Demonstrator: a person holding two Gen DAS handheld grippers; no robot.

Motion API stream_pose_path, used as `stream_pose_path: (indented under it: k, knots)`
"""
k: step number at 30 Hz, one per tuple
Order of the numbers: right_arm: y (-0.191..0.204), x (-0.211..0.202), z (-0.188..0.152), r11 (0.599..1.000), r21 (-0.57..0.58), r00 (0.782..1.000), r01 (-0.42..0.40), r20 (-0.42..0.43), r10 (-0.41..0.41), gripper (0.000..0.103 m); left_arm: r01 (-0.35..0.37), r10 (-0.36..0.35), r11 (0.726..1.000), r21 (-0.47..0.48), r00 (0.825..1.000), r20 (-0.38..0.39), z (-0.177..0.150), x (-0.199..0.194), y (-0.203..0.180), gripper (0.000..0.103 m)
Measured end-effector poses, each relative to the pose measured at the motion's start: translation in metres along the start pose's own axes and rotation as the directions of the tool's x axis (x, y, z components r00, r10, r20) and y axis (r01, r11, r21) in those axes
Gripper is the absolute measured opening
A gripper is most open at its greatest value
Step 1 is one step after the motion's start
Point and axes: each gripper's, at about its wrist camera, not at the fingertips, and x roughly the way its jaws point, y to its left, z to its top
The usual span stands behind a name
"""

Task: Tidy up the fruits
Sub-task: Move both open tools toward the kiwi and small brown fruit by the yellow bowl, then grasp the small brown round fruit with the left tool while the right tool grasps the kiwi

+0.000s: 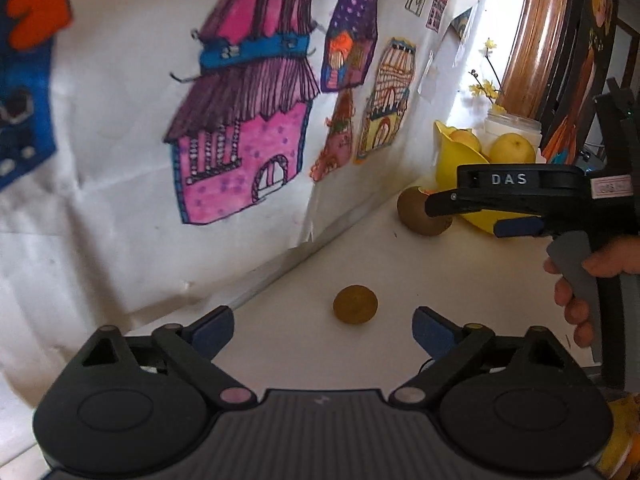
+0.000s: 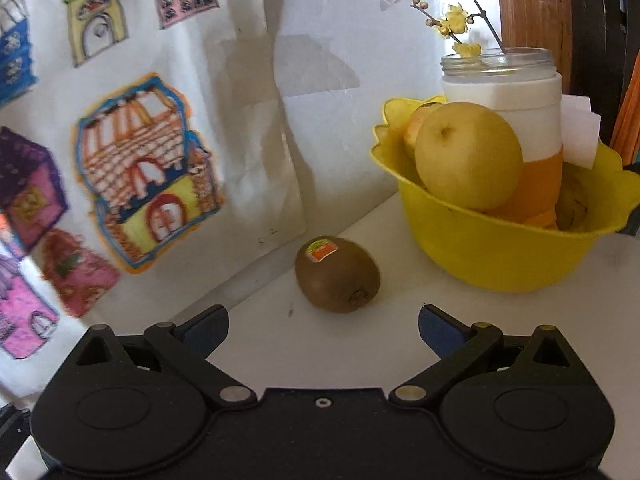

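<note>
A brown kiwi (image 2: 338,274) with a sticker lies on the white table just ahead of my open, empty right gripper (image 2: 323,330); it also shows in the left wrist view (image 1: 420,212). A yellow bowl (image 2: 500,252) to its right holds a yellow pear (image 2: 468,156) and other fruit. A small round brownish-yellow fruit (image 1: 355,304) lies on the table just ahead of my open, empty left gripper (image 1: 323,330). The right gripper (image 1: 460,210) appears in the left wrist view, beside the kiwi and in front of the bowl (image 1: 452,160).
A white wall with children's house drawings (image 1: 244,120) runs along the table's left side. A jar with a flowering twig (image 2: 504,92) stands behind the bowl. A wooden post (image 2: 532,8) and dark furniture stand at the far right.
</note>
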Motion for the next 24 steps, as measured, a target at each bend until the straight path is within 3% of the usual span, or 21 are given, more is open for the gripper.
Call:
stream_pose_path:
  k: [12, 20, 24]
  knots:
    - [-0.004, 0.038, -0.001, 0.999, -0.036, 0.999, 0.0, 0.045, 0.001, 0.09, 0.047, -0.047, 0.999, -0.017, 0.999, -0.018, 0.006, 0.019, -0.003, 0.078]
    - [-0.003, 0.069, -0.002, 0.999, -0.045, 0.999, 0.015, 0.043, -0.013, 0.086, 0.049, -0.049, 0.999, -0.017, 0.999, -0.004, 0.008, 0.028, -0.008, 0.073]
    - [0.004, 0.073, -0.008, 0.997, -0.068, 0.998, 0.029, 0.055, -0.025, 0.082, 0.048, -0.048, 0.999, -0.015, 0.999, 0.004, 0.007, 0.027, -0.006, 0.062]
